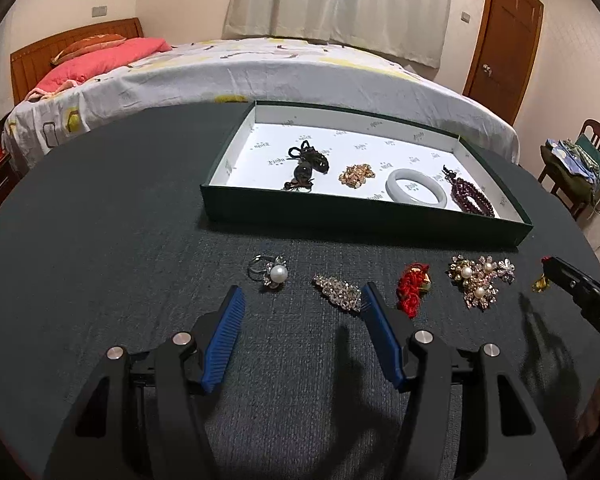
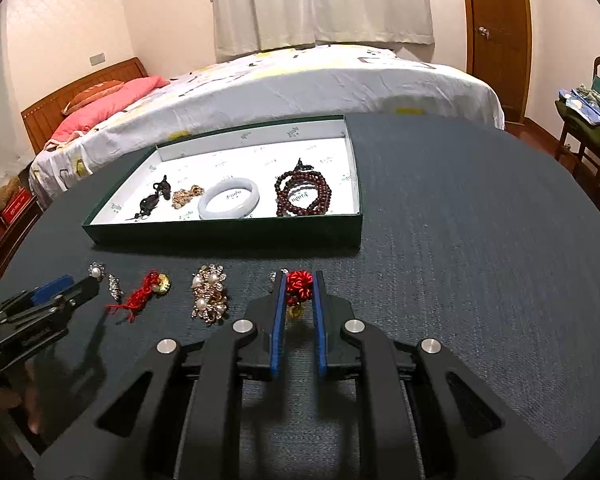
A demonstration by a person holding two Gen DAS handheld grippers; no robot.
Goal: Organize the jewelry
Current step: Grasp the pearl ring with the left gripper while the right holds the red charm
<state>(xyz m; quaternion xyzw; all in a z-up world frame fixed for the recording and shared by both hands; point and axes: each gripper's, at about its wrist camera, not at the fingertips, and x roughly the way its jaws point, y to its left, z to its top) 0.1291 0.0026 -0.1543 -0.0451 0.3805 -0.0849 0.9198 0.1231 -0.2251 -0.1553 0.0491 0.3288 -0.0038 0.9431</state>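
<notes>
A green box (image 1: 364,216) (image 2: 220,234) with a white lining holds a black knot ornament (image 1: 306,168), a gold piece (image 1: 356,176), a pale bangle (image 1: 416,190) (image 2: 228,198) and dark red beads (image 2: 304,194). On the table lie a pearl ring (image 1: 270,274), a crystal clip (image 1: 338,292), a red cord charm (image 1: 412,288) (image 2: 142,294) and a pearl brooch (image 1: 478,280) (image 2: 210,294). My left gripper (image 1: 302,304) is open above the clip. My right gripper (image 2: 299,286) is shut on a red knot charm (image 2: 299,284) at table height.
The dark round table (image 2: 460,260) stands by a bed (image 1: 220,68). A chair with clothes (image 2: 592,120) is at the right, a wooden door (image 2: 496,32) behind. The right gripper shows at the right edge of the left wrist view (image 1: 580,292).
</notes>
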